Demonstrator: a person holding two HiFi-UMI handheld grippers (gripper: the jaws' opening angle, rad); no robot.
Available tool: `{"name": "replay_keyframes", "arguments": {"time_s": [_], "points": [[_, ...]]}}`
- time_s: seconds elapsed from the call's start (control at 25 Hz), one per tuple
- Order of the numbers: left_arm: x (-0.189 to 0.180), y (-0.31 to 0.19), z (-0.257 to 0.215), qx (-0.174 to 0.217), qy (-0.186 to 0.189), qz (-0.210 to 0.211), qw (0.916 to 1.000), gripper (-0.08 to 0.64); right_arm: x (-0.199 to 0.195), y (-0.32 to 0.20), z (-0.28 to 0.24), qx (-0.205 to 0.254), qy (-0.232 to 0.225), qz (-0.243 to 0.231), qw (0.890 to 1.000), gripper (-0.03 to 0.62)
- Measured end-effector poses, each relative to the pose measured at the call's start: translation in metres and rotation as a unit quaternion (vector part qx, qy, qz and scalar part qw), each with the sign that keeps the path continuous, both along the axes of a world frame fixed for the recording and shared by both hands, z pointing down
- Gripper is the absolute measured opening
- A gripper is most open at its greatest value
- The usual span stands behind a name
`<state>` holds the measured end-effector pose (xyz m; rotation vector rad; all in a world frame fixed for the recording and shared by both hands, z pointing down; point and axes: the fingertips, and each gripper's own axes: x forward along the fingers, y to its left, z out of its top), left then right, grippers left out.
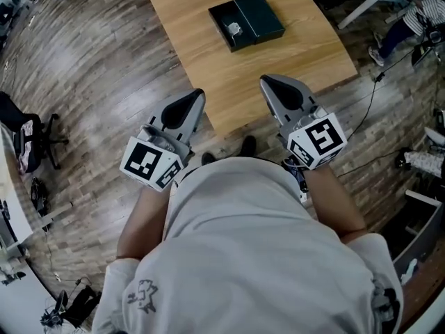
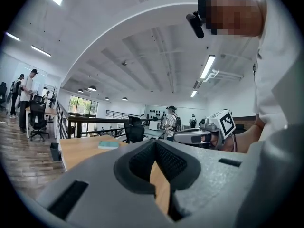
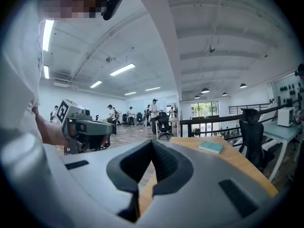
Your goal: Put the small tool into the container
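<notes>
On the wooden table (image 1: 208,68), at its far side, lies a dark box container (image 1: 247,20), opened flat. A small silvery tool (image 1: 234,28) rests in its left half. My left gripper (image 1: 197,94) is over the table's near left edge, shut and holding nothing. The right gripper (image 1: 268,82) is over the near edge too, shut and empty. Both are well short of the box. From the left gripper (image 2: 155,144) the container (image 2: 109,145) appears as a thin teal slab. It looks the same from the right gripper (image 3: 152,144), where the container (image 3: 211,147) lies on the table's right.
A black office chair (image 1: 28,141) stands on the wood floor at the left. A cable (image 1: 368,110) runs across the floor to the right of the table. Several people (image 2: 170,122) stand at desks far behind.
</notes>
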<state>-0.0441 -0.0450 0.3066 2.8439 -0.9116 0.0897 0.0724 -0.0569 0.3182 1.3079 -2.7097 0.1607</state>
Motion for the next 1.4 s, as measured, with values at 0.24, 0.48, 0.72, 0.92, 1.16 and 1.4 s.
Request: {"name": "replay_keyframes", "arguments": {"time_s": [0.24, 0.48, 0.72, 0.92, 1.16, 1.4], "points": [[-0.044, 0.023, -0.005, 0.001, 0.007, 0.022, 0.9997, 0.006, -0.038, 0.029, -0.004, -0.004, -0.007, 0.021, 1.000, 0.005], [-0.079, 0.039, -0.007, 0.002, 0.014, 0.041, 0.9990, 0.005, -0.068, 0.056, -0.009, -0.002, -0.006, 0.040, 0.999, 0.005], [-0.096, 0.053, -0.009, 0.006, 0.021, 0.060, 0.9980, 0.006, -0.081, 0.078, -0.013, 0.000, -0.004, 0.060, 0.998, 0.005], [-0.100, 0.065, -0.017, 0.007, 0.034, 0.062, 0.9975, 0.006, -0.081, 0.090, -0.020, 0.010, 0.000, 0.057, 0.998, 0.006], [-0.084, 0.081, -0.024, 0.013, 0.042, 0.053, 0.9976, 0.006, -0.071, 0.105, -0.027, 0.019, 0.002, 0.039, 0.999, 0.005], [-0.057, 0.102, -0.022, 0.008, 0.049, 0.038, 0.9980, 0.005, -0.047, 0.130, -0.026, 0.018, 0.006, 0.018, 1.000, 0.005]]}}
